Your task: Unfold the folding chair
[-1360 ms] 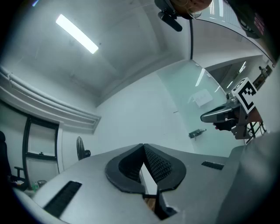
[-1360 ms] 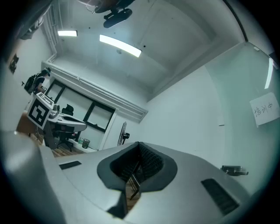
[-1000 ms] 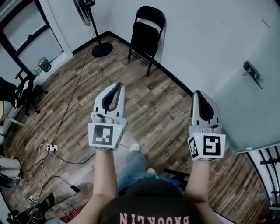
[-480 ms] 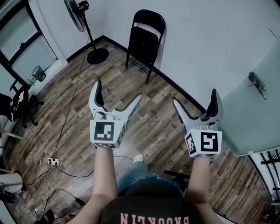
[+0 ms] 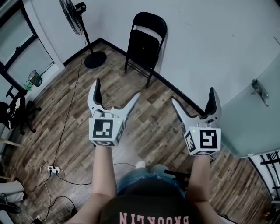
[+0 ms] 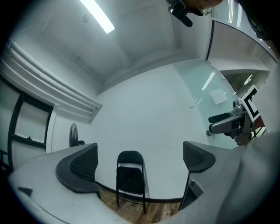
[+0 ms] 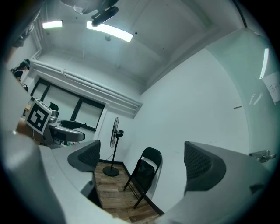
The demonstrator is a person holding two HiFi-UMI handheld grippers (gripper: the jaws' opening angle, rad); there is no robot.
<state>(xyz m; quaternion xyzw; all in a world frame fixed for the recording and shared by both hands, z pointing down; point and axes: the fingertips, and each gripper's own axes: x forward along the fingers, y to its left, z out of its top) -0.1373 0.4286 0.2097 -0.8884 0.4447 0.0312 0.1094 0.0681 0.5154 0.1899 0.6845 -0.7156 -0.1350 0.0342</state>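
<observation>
Holds left gripper (image 5: 117, 89) and right gripper (image 5: 193, 96) spread wide and empty, not pressed together as a second ago. Leaves chair (image 5: 144, 39) folded against the wall (image 5: 210, 39) near the fan (image 5: 70, 11), well ahead of both, slightly nearer than before.

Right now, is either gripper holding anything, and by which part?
Nothing is held. The left gripper and right gripper are open and empty; the chair stands untouched ahead.
</observation>
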